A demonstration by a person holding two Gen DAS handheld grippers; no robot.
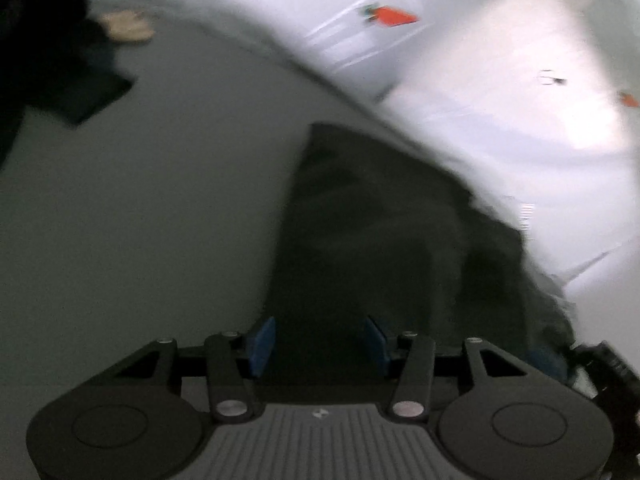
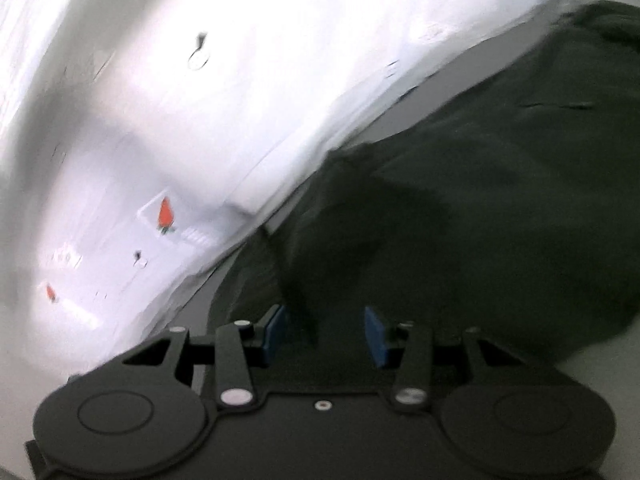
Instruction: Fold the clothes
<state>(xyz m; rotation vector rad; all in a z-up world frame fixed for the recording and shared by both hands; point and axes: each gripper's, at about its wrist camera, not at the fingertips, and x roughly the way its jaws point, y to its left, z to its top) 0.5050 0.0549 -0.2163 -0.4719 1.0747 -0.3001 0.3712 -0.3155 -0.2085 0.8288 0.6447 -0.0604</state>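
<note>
2 open grippers closing in on 1 dark garment

2 grippers work here, and both have their blue pads spread apart with nothing pinched between them. the left gripper (image 1: pixel 320 342) points at the near edge of the dark garment (image 1: pixel 392 232), which lies on the grey surface (image 1: pixel 140 220) right against the white patterned sheet (image 1: pixel 500 80). the right gripper (image 2: pixel 326 330) hovers over a raised fold of the same dark garment (image 2: pixel 500 200), and a ridge of cloth rises between its pads; whether it touches them is too blurred to tell.

judging from this, the step is taking hold of 2 points on the garment to lift or spread it. it would go best if each gripper closes on a single layer near an edge or corner, not on a bunched ridge, and the 2 holds sit well apart so the cloth hangs flat.

the garment looks soft, matte and limp, heaped in loose folds with a straighter edge toward the left gripper. the sheet is smooth and pale, printed with small orange carrots (image 1: pixel 390 14). another dark cloth (image 1: pixel 80 92) and a tan item (image 1: pixel 128 26) lie far off.
</note>
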